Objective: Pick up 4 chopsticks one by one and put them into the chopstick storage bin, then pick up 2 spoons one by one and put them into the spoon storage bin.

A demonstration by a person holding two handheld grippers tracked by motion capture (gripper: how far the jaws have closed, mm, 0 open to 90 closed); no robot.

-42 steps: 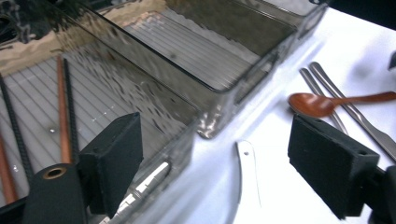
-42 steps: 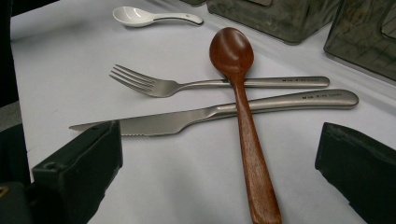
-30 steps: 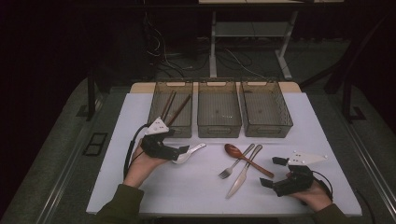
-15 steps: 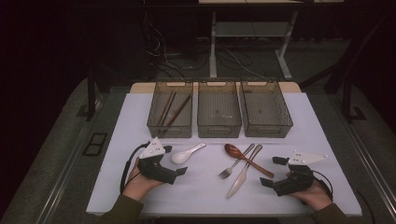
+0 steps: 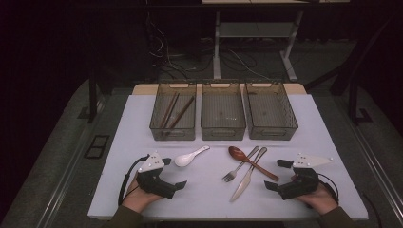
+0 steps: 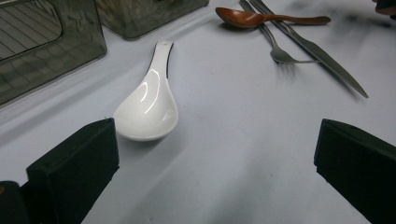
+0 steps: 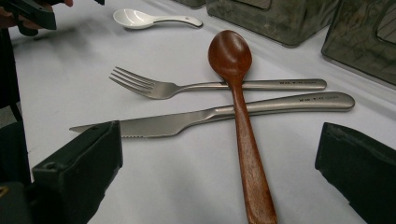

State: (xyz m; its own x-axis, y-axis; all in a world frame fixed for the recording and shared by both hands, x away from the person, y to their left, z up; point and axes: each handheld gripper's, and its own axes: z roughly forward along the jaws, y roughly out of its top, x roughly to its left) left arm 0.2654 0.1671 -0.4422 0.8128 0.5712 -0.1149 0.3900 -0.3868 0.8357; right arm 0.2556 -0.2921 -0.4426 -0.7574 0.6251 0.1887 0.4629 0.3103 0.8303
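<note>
A white ceramic spoon (image 5: 190, 156) (image 6: 147, 105) lies on the white table top (image 5: 142, 123), bowl toward my left gripper (image 5: 175, 173) (image 6: 217, 154). That gripper's jaws have just been opening and stand wide apart with nothing between them, a little short of the spoon. A wooden spoon (image 5: 252, 162) (image 7: 238, 107) lies across a steel fork (image 5: 239, 166) (image 7: 187, 87) and a steel knife (image 5: 247, 175) (image 7: 210, 116). My right gripper (image 5: 275, 175) (image 7: 222, 158) is open just right of this cutlery, holding nothing.
Three clear bins stand in a row at the back: the left bin (image 5: 157, 126) holds chopsticks (image 5: 175, 111), and the middle bin (image 5: 223, 130) and right bin (image 5: 272, 129) look bare. Dark floor, cables and a table frame lie beyond.
The left gripper was at the white spoon's bowl; it has drawn back toward the front edge and sunk lower. The spoon stays on the table. The right gripper has not moved.
</note>
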